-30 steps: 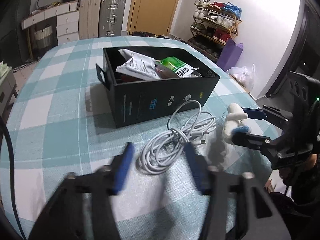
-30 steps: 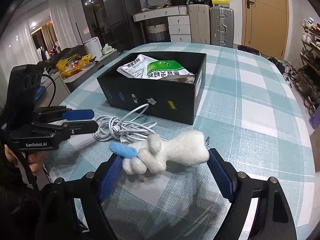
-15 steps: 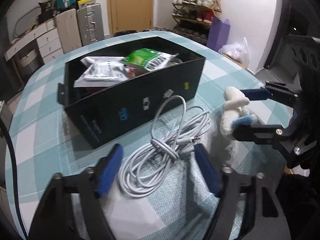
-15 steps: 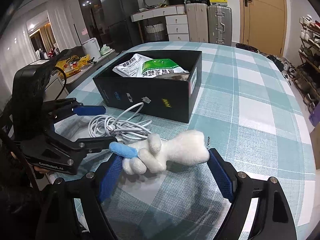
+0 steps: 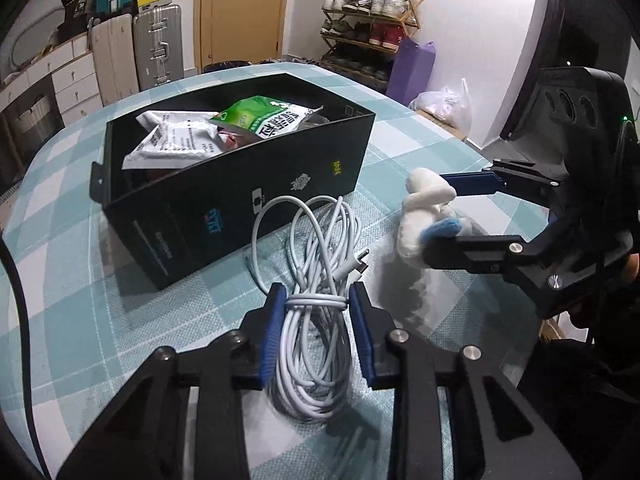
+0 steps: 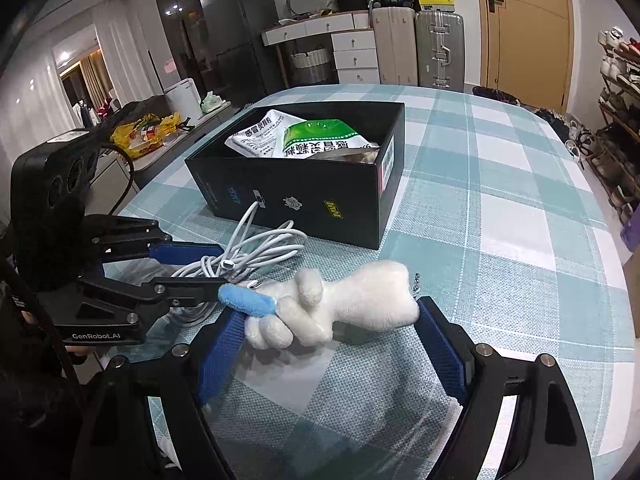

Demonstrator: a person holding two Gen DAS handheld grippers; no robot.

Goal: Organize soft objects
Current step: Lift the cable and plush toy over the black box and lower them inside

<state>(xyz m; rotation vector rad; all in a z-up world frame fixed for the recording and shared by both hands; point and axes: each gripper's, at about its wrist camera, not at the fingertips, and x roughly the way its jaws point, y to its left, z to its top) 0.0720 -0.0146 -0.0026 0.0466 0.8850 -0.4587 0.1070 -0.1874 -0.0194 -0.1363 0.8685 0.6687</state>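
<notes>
On a table with a teal and white checked cloth (image 5: 80, 240), the left gripper (image 5: 316, 300) reaches in from the 6 o'clock edge of its own view. Its blue-padded fingers press against both sides of a coiled white cable (image 5: 316, 320), clamping the bundle at its wrapped middle. The cable's loops fan out toward 12 o'clock, ending just beside the long wall of a black box (image 5: 240, 184). The open box holds a white packet (image 5: 176, 140) and a green and white packet (image 5: 260, 118), both lying tilted.

Toward 3 o'clock in the same view, the right gripper (image 5: 440, 208) comes in from the side, holding a white plush toy (image 5: 420, 216) with a small blue part.

In the right wrist view, the plush toy (image 6: 340, 300) lies crosswise between the widely spread fingers, its ends meeting both blue pads, so it is held lengthwise. It sits near centre, with the box (image 6: 304, 192) at 12 o'clock and the cable (image 6: 256, 252) and left gripper (image 6: 216, 268) at 9 o'clock.
</notes>
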